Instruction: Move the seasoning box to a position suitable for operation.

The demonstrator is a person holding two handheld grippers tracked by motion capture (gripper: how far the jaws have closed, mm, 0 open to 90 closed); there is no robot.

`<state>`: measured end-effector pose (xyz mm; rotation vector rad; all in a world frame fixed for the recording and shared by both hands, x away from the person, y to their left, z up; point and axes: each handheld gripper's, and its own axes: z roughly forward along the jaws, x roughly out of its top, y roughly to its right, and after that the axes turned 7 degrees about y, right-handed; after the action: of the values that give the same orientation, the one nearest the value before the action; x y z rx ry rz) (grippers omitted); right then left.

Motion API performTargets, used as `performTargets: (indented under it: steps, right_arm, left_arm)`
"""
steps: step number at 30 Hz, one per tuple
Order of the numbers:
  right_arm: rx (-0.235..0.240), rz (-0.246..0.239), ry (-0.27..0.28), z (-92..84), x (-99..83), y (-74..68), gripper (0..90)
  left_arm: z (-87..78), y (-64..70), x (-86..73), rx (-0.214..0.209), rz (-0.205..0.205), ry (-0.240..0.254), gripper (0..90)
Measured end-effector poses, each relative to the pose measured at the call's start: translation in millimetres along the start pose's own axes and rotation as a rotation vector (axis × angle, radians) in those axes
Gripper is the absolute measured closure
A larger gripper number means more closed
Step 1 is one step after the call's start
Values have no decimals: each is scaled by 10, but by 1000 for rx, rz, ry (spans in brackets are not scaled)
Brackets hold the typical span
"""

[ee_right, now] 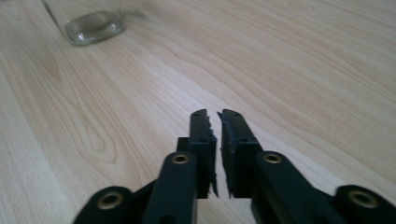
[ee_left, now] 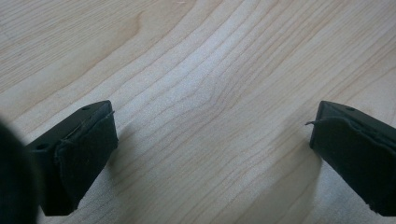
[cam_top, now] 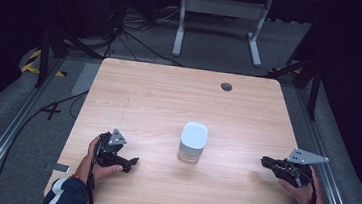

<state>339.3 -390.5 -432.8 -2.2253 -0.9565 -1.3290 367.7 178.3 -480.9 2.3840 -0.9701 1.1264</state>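
Note:
A clear glass jar [cam_top: 193, 142] with a white lid stands upright near the middle of the wooden table [cam_top: 169, 96]. My left gripper [cam_top: 130, 163] rests low on the table at the front left, a hand's width left of the jar. In the left gripper view its jaws [ee_left: 212, 123] stand wide apart over bare wood with nothing between them. My right gripper [cam_top: 265, 162] lies at the front right, pointing left toward the jar. In the right gripper view its jaws [ee_right: 213, 116] are shut together and hold nothing, and the jar's glass base [ee_right: 93, 25] shows at the far upper left.
A round cable hole [cam_top: 226, 87] sits near the table's far edge. Behind the table stands a white desk frame [cam_top: 222, 15], with cables [cam_top: 125, 36] on the grey floor. Dark curtains close off both sides.

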Motion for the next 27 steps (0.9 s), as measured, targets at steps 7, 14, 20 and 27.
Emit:
performTargets:
  steps: [7,14,20,27]
  right_arm:
    - [49,-33,31,133,210,-25,894]
    - [94,-92,77,348,613,-102,895]
    - [153,-125,156,602,1099,-257,896]
    - [210,-145,186,868,1339,-388,897]
  left_arm:
    - [-4,-2,3,-2,1,-7,9]
    - [-5,-2,3,-2,1,-7,9]
    - [-6,-7,3,-8,4,-8,10]
    - [-8,-14,6,-6,16,-9,11]
